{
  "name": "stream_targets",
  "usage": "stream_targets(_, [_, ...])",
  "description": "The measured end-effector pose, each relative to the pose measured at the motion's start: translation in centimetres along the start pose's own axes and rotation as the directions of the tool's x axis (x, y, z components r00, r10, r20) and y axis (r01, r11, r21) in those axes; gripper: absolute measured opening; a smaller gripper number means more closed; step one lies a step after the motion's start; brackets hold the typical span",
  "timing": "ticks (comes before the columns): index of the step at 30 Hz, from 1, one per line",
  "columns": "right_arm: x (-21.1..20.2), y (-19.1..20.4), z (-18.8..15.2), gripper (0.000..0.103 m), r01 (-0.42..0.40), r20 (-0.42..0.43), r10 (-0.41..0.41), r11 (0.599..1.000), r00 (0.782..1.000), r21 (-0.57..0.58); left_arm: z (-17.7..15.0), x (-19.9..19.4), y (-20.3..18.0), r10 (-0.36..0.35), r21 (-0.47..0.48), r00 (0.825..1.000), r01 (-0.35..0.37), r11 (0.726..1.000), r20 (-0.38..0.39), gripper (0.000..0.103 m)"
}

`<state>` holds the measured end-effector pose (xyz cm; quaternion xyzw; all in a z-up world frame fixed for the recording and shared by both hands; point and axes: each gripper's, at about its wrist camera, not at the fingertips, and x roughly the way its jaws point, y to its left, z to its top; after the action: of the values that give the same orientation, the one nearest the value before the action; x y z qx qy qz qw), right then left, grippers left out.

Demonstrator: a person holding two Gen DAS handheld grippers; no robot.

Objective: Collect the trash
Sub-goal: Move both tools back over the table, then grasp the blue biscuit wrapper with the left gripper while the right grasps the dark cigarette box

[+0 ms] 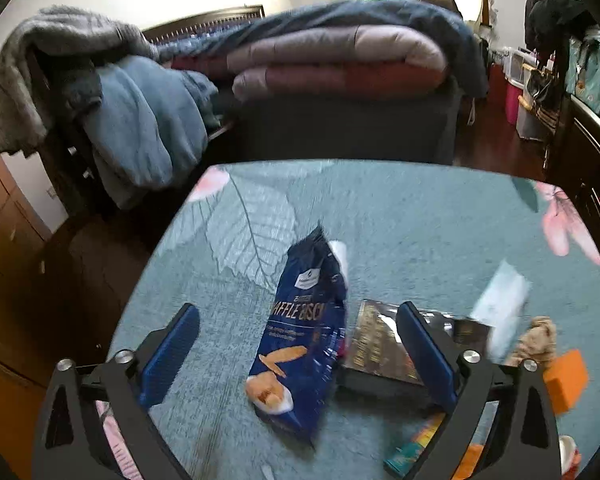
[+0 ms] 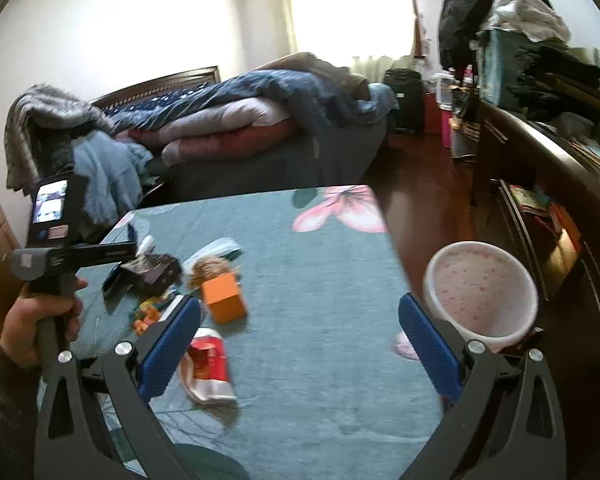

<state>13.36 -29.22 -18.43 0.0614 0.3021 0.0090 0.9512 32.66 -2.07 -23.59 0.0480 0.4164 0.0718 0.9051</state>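
Observation:
A dark blue waffle biscuit wrapper (image 1: 300, 344) lies on the teal cloth-covered table (image 1: 400, 216), between the wide-open jaws of my left gripper (image 1: 298, 354). A black box (image 1: 384, 354) lies just right of it, by the right finger (image 1: 426, 356). A white paper scrap (image 1: 500, 304), a brown crumpled lump (image 1: 536, 338) and an orange box (image 1: 566, 378) lie further right. My right gripper (image 2: 300, 344) is open and empty above the table (image 2: 320, 264), with a red and white wrapper (image 2: 208, 368) by its left finger (image 2: 168, 350). A white trash bin (image 2: 480, 292) stands past the table's right edge.
The orange box (image 2: 224, 298), brown lump (image 2: 210, 268) and black box (image 2: 152, 274) cluster at the table's left in the right wrist view, near the hand-held left gripper body (image 2: 56, 256). A bed (image 2: 260, 120) with piled blankets lies behind. A dark dresser (image 2: 560, 184) runs along the right.

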Motion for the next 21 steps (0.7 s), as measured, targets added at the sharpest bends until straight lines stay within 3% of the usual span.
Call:
stream_targets(5, [1.5, 2.4, 0.2, 0.099, -0.026, -0.029, 0.025, 0.999, 0.999, -0.038, 0.0, 1.8, 0.8, -0.017, 0.0, 1.0, 0.017, 1.0, -0.01, 0.081])
stream_targets(6, [1.6, 2.8, 0.3, 0.099, -0.032, -0.031, 0.031, 0.999, 0.999, -0.042, 0.0, 2.1, 1.4, -0.056, -0.023, 0.998, 0.056, 0.998, -0.012, 0.071])
stream_targets(9, [2.0, 3.8, 0.4, 0.099, -0.045, -0.035, 0.043, 0.997, 0.998, -0.055, -0.9, 2.0, 2.4, -0.154, -0.087, 0.988, 0.152, 0.984, -0.017, 0.055])
stream_targets(13, [2.6, 5.1, 0.6, 0.099, -0.063, -0.043, 0.06, 0.995, 0.997, -0.072, -1.4, 2.3, 3.4, -0.206, -0.116, 0.978, 0.205, 0.972, -0.001, 0.051])
stream_targets(19, [3.8, 7.5, 0.9, 0.099, -0.095, -0.06, 0.09, 0.99, 0.994, -0.099, -1.8, 2.4, 4.5, -0.296, -0.161, 0.955, 0.295, 0.942, 0.019, 0.035])
stream_targets(21, [4.5, 8.7, 1.1, 0.099, -0.105, -0.064, 0.098, 0.988, 0.993, -0.113, -1.8, 2.3, 4.8, -0.318, -0.165, 0.948, 0.319, 0.933, 0.03, 0.013])
